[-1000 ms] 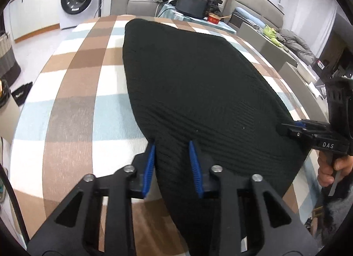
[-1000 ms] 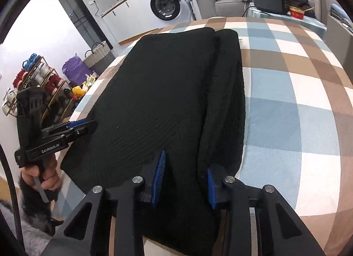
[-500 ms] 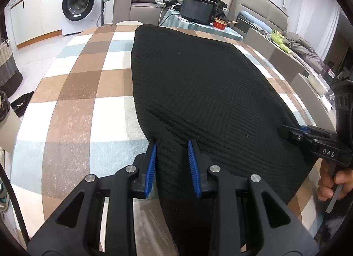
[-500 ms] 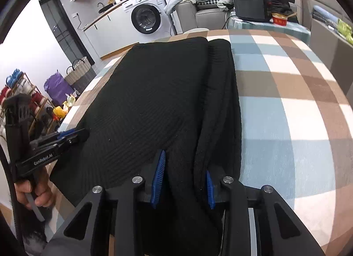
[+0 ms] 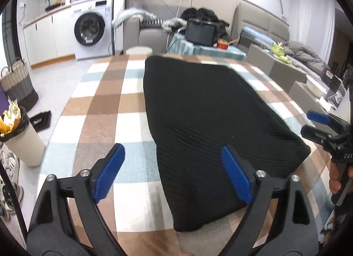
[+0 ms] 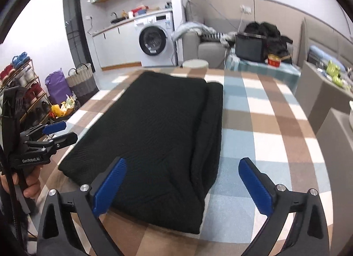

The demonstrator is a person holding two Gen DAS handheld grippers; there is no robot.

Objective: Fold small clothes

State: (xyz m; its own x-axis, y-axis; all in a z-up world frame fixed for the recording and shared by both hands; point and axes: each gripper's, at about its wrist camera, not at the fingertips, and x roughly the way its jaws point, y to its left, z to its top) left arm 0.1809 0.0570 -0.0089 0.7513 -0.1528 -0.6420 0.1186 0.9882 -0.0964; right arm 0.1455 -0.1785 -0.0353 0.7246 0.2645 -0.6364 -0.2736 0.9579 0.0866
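The bench (image 5: 103, 110), covered in a brown, white and pale-blue check, fills the middle of both wrist views, and the black knit garment (image 5: 211, 119) lies flat on it as a folded slab running from the lower centre of the frame toward the top, with a doubled fold along its right edge in the right wrist view (image 6: 211, 128). A second ago each gripper was pinched on the near hem of that garment; now both have let go and lifted back, so the near edge rests on the bench (no cloth hangs from either one). The left gripper (image 5: 174, 172) has its jaws opening, spread wide in the lower part of its view, the garment's near left corner seen between them but below the blue pads (image 5: 236, 174), untouched. The right gripper (image 6: 183, 187) likewise has its jaws opening and stands wide apart, with the garment's near right corner between its fingers and clear of the pads (image 6: 253, 187). Each gripper shows at the other view's edge, held by a hand (image 6: 30, 181). A washing machine (image 5: 91, 33) stands at the upper left.
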